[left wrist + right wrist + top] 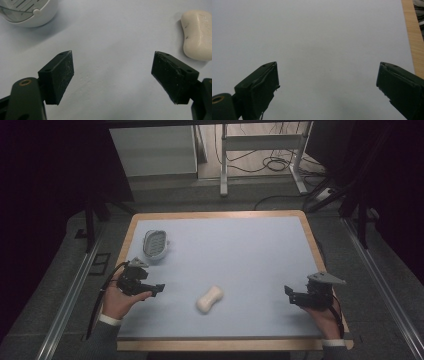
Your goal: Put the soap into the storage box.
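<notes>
Cream-white soap bar (209, 299) lies flat on the pale blue table mat (240, 250), near the front edge and slightly left of centre, untouched. Left gripper (156, 289) sits low at the near left, held in a hand (120, 301) whose forearm enters from the bottom; its jaws stand wide apart with nothing between them, pointing right toward the soap, which lies apart from them. Right gripper (288, 293) is held at the near right, jaws likewise spread and empty, pointing left over bare mat. White soap dish (155, 244) rests at the far left, well apart from the soap.
</notes>
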Tool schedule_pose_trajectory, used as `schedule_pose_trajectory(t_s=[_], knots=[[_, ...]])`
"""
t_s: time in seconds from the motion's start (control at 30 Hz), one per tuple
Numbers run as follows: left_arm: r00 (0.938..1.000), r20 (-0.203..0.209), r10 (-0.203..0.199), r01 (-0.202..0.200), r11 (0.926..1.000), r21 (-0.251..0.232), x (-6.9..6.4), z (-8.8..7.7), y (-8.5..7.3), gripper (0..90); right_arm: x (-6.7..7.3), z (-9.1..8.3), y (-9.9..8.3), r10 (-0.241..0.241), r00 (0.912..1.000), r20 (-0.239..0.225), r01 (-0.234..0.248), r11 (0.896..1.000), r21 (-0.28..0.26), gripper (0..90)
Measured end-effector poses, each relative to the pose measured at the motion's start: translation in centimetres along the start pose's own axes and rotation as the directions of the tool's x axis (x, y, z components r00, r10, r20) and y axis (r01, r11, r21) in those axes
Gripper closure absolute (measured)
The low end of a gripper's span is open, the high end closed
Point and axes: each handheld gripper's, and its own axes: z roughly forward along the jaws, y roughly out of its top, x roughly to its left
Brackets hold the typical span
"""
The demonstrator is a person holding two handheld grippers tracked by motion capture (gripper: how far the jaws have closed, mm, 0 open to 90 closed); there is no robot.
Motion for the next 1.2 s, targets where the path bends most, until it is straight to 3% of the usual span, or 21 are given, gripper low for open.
schedule_pose_trajectory(t_s=[0.63, 1.2], knots=[[0.9990, -0.005, 0.045, -0.045, 0.9978, 0.049, -0.8, 0.4, 1.9, 18.5, -0.2, 0.1, -0.2, -0.007, 1.0000, 0.003, 0.007, 1.000, 0.010, 5.7], [0.9963, 0.011, 0.085, -0.086, 0.9947, 0.056, -2.2, 0.4, 3.1, 18.6, -0.2, 0.2, -0.3, 0.001, 0.9998, 0.021, -0.002, 1.000, 0.021, 5.6]])
